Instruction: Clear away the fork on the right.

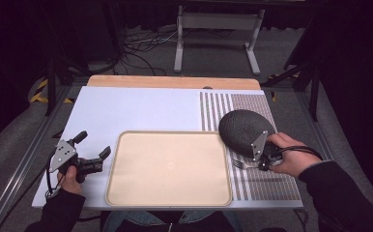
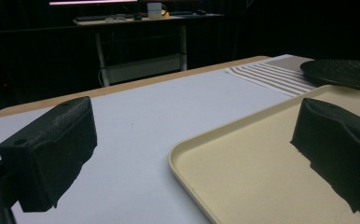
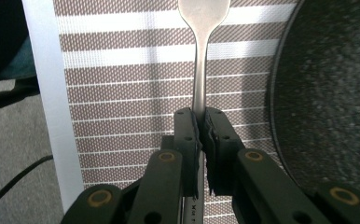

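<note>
A metal fork (image 3: 199, 70) lies over the striped placemat (image 3: 122, 93), its handle pinched between the jaws of my right gripper (image 3: 200, 122), which is shut on it. From above, the fork (image 1: 241, 164) points left from the right gripper (image 1: 263, 162), just below the dark speckled plate (image 1: 245, 130). A cream tray (image 1: 169, 166) sits at the table's middle front. My left gripper (image 1: 93, 150) is open beside the tray's left edge; its wide-apart jaws frame the tray corner (image 2: 243, 177) with nothing between them.
The white table (image 1: 126, 111) has a wooden strip along its far edge. The placemat (image 1: 262, 186) covers the right side. The dark plate (image 2: 341, 72) rests on the mat past the tray. A metal stand and cables sit on the floor beyond.
</note>
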`<state>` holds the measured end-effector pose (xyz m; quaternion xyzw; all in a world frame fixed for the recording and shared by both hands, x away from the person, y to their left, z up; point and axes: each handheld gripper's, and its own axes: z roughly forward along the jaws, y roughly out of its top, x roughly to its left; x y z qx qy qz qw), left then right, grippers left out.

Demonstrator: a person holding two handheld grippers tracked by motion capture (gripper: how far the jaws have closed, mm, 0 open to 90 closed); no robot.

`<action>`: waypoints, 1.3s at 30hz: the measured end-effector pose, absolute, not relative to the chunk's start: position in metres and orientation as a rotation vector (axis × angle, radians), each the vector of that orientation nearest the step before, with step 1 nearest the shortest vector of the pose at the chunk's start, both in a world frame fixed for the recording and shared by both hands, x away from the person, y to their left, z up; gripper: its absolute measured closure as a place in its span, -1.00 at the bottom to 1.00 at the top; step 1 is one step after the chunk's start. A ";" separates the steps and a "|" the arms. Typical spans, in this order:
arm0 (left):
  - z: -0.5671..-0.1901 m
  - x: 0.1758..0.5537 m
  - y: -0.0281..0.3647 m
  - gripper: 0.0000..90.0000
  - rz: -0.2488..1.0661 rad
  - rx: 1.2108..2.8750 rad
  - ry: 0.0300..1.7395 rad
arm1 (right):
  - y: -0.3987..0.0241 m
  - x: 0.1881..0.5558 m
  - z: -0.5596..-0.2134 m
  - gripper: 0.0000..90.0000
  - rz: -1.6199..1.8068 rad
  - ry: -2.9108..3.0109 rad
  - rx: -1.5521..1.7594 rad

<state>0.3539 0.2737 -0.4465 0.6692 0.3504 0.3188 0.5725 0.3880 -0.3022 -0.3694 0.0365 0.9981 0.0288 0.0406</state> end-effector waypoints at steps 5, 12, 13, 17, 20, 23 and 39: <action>-0.446 0.354 0.274 -0.99 0.748 1.568 0.823 | -0.301 0.388 -0.363 0.87 0.140 3.033 0.152; -0.446 0.354 0.274 -0.99 0.748 1.569 0.821 | -0.298 0.389 -0.353 0.87 0.238 2.988 0.216; -0.446 0.354 0.274 -0.99 0.748 1.568 0.822 | -0.297 0.389 -0.352 0.87 0.245 2.987 0.225; -0.446 0.354 0.274 -0.99 0.748 1.568 0.822 | -0.294 0.389 -0.347 0.87 0.308 2.966 0.258; -0.446 0.354 0.274 -0.99 0.748 1.569 0.821 | -0.291 0.388 -0.343 0.88 0.373 2.940 0.323; -0.446 0.354 0.274 -0.99 0.748 1.568 0.822 | -0.287 0.388 -0.340 0.88 0.448 2.904 0.359; -0.447 0.354 0.274 -0.99 0.746 1.560 0.822 | -0.268 0.388 -0.333 0.88 0.675 2.849 0.705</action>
